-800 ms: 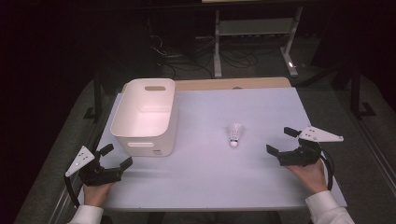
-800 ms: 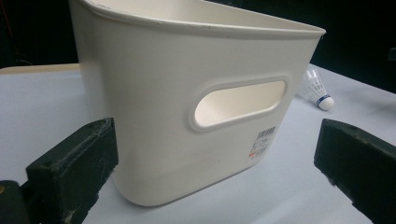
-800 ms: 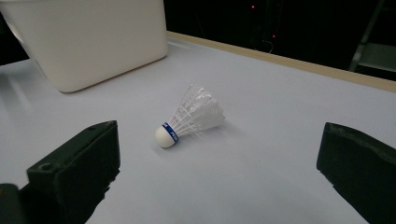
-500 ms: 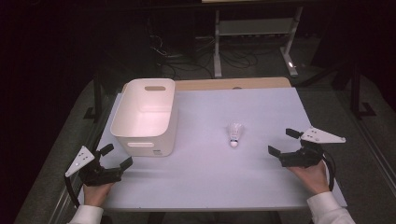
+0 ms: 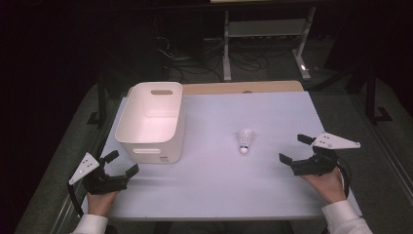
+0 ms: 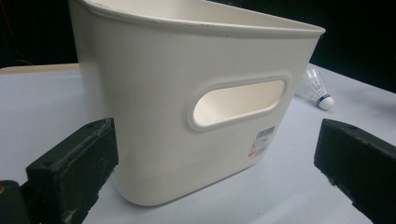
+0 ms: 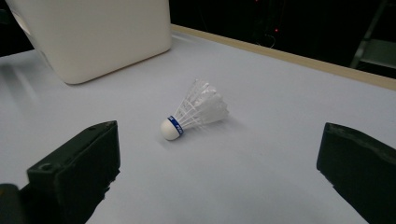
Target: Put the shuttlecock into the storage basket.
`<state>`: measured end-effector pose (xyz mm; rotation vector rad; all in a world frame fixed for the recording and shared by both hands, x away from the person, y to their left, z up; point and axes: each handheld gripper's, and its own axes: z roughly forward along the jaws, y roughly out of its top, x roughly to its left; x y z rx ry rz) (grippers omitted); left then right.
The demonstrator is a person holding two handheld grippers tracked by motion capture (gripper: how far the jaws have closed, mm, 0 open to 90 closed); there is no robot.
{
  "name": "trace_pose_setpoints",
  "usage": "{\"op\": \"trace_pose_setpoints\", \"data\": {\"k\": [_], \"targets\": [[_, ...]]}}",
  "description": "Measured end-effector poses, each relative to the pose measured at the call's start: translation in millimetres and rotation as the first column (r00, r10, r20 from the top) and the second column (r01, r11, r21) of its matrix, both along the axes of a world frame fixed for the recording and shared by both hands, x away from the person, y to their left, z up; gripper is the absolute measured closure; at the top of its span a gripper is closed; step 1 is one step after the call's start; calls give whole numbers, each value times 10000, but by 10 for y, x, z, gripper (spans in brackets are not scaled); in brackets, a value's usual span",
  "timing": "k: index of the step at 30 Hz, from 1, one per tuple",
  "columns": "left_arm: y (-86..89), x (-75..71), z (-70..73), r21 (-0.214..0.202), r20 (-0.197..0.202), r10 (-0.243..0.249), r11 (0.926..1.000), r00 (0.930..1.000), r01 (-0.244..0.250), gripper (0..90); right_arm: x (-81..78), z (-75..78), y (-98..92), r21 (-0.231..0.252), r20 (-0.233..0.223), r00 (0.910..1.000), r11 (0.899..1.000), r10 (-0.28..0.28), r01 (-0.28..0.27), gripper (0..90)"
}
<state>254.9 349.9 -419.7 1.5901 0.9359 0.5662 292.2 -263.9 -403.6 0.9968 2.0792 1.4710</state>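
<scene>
- The table [image 5: 253,185] has a pale, flat top with a wooden strip along its far edge, and it bears everything else.
- The white bin [image 5: 151,122] stands upright on the left half of the table, open side up. What shows of its inside in the high view is bare — nothing lies on its floor. In the left gripper view its near wall [image 6: 187,107] shows an oval handle slot and a small label low down by the corner.
- The right gripper [image 5: 296,151] rests low at the table's right edge, held by the person's right hand [image 5: 327,185]. Its jaws stand wide apart and grip nothing. Set against the earlier pictures, it sits a little nearer the table's right edge; the jaws are as wide as before.
- The left gripper [image 5: 122,163] sits at the near left corner, just in front of the bin and apart from it, jaws spread and empty. It has kept its place.
- The shuttlecock [image 5: 245,141] lies on its side near the middle of the table — between bin and right gripper, well apart from both. Its cork tip with a blue band [image 7: 170,127] points toward the person, feathers away. It has not moved.
</scene>
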Motion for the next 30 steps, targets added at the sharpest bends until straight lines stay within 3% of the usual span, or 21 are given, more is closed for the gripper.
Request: {"op": "trace_pose_setpoints", "data": {"k": [13, 30], "targets": [[3, -2, 6, 6, -71, -41, 10000, 10000, 41, 0, 55, 65, 88, -348, -149, 9998, 9993, 130, -135, 0], [-11, -6, 10, -140, -39, 71, 9999, 10000, -71, 0, 124, 135, 122, -436, -354, 9988, 9985, 328, -344, 0]]}}
